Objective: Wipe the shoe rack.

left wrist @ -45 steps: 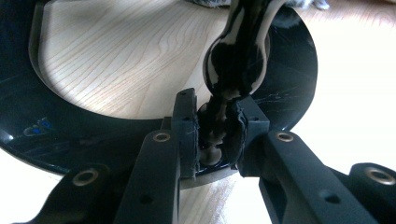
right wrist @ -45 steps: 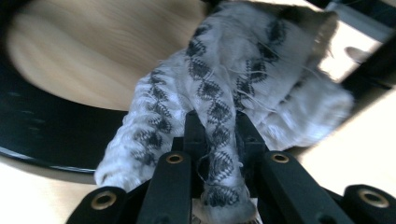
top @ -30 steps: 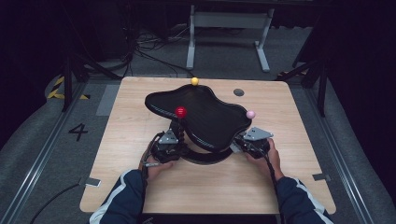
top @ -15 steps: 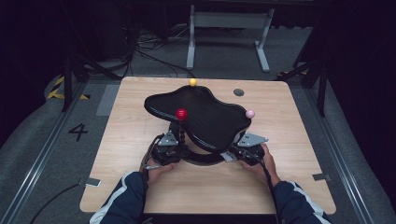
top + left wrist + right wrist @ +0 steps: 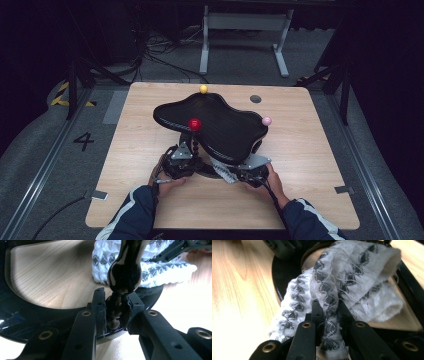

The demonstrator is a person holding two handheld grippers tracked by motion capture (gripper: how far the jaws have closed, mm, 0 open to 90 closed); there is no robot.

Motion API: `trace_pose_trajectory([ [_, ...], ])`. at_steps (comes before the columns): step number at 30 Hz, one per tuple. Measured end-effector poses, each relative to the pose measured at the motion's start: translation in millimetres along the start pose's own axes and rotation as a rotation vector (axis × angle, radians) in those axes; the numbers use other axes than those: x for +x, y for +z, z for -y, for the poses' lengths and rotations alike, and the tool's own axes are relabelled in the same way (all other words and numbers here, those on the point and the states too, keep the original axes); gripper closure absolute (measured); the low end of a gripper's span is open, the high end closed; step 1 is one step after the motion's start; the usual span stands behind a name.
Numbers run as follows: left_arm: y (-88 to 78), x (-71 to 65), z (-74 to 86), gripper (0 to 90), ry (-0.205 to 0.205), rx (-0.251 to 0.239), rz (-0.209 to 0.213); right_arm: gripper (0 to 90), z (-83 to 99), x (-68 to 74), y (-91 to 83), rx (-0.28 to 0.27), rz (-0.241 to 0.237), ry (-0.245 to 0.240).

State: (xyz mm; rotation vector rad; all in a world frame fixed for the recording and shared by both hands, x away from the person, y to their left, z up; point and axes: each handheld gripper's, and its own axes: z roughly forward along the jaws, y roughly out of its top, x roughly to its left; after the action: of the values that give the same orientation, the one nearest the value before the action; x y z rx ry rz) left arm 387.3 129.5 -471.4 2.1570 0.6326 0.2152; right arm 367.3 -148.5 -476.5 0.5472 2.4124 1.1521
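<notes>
While the left gripper [image 5: 116, 312] is clamped on the stand's black stem [image 5: 124, 277], the right gripper [image 5: 329, 312], pinching the white patterned cloth [image 5: 352, 282] under the black tray [image 5: 210, 122] at the table's near edge, should draw it out level and slowly.

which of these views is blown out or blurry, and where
High view: dim surroundings, soft, evenly lit table. Left gripper view: table glare at lower right, the beaded black stem in the left tongs blurred. Right gripper view: wood overexposed at left; white knitted cloth sharp near the right tongs.
</notes>
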Motion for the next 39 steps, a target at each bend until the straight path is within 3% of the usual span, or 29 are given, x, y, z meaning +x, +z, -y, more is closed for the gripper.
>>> trace_pose_trajectory([
  [5,0.3,1.1,-0.1,74.2,0.008,-0.002,0.006,80.4,4.1,-6.3,-2.5,0.001,-0.003,0.015],
  [16,0.3,2.0,-0.3,74.1,0.011,0.000,0.010,80.4,25.7,-50.1,-14.4,0.016,0.136,0.080],
  [18,0.3,2.2,-0.2,74.1,0.012,-0.002,0.010,80.4,28.4,-57.8,-16.6,0.030,0.153,0.110],
  [24,0.6,1.9,0.2,74.1,-0.005,-0.004,0.017,80.3,36.8,-75.6,-21.9,0.051,0.211,0.140],
  [26,0.7,1.8,0.1,74.1,-0.008,-0.004,0.018,80.2,45.1,-83.3,-22.3,0.092,0.247,0.137],
  [28,0.9,2.1,0.2,74.1,-0.009,-0.006,0.020,80.2,48.9,-86.4,-24.3,0.070,0.248,0.166],
  [31,1.1,2.0,0.1,74.1,-0.010,-0.006,0.020,80.3,46.9,-84.0,-23.3,0.072,0.251,0.153],
  [36,1.5,2.6,0.3,74.1,-0.011,-0.011,0.024,80.3,42.1,-79.1,-23.4,0.046,0.211,0.163],
  [39,1.8,2.0,-0.1,74.2,-0.012,-0.007,0.022,80.2,37.1,-74.5,-22.5,0.043,0.194,0.141],
])
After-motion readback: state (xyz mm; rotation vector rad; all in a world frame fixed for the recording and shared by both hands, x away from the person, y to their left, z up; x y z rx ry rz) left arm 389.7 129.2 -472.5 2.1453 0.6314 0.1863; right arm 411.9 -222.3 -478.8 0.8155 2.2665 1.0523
